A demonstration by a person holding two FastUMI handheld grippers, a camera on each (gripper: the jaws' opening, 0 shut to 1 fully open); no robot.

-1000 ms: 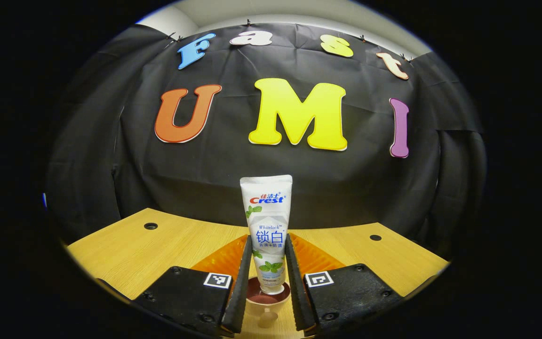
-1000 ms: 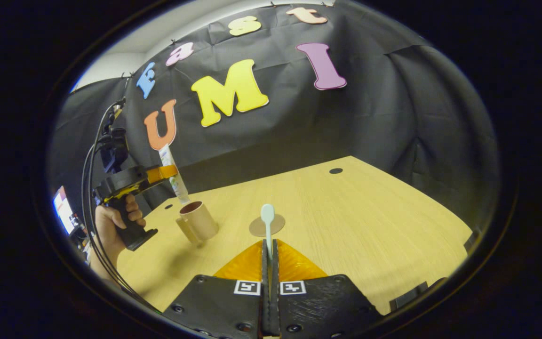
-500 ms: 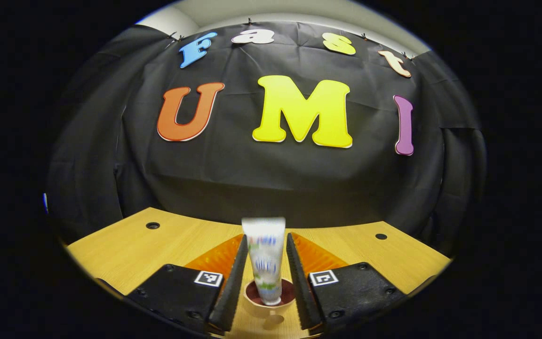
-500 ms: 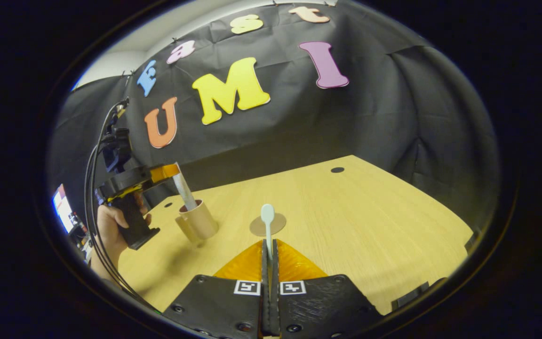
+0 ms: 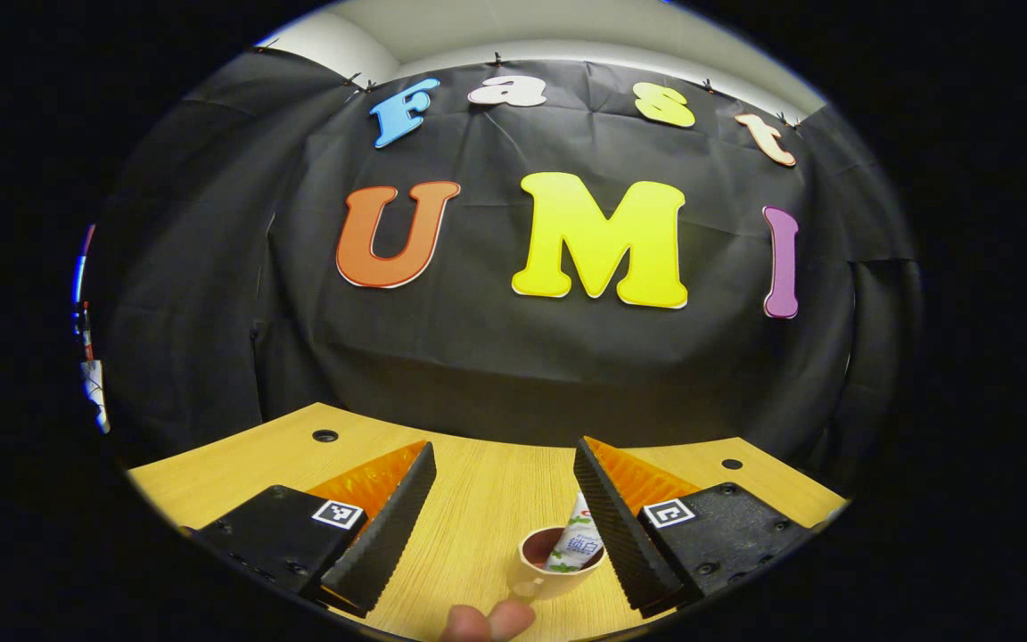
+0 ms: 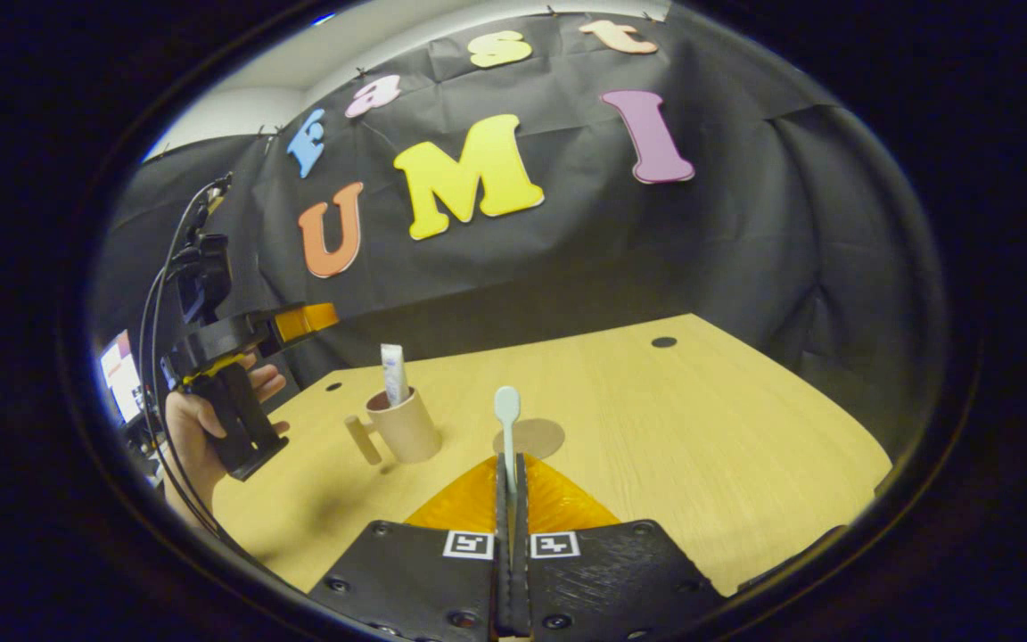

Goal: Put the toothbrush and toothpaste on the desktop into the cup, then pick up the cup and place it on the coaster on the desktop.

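Observation:
A tan cup (image 5: 556, 571) with a side handle stands on the wooden desk, and the white toothpaste tube (image 5: 574, 542) stands in it. My left gripper (image 5: 505, 448) is open above the cup, its fingers wide apart and holding nothing. In the right gripper view the cup (image 6: 405, 428) and the toothpaste tube (image 6: 393, 373) sit left of centre, with the left gripper (image 6: 304, 319) raised to their upper left. My right gripper (image 6: 511, 460) is shut on a pale toothbrush (image 6: 506, 412) that points forward. A round brown coaster (image 6: 538, 439) lies just past the brush head.
A hand (image 6: 197, 428) holds the left gripper's handle, with cables running up from it. A fingertip (image 5: 487, 621) shows at the bottom of the left gripper view. The desk (image 6: 701, 428) has small round holes (image 6: 663, 341) near its back edge.
The left gripper let go of the toothpaste, which dropped into the cup, then opened wide and rose up and to the left. The right gripper kept hold of the toothbrush and shifted slightly.

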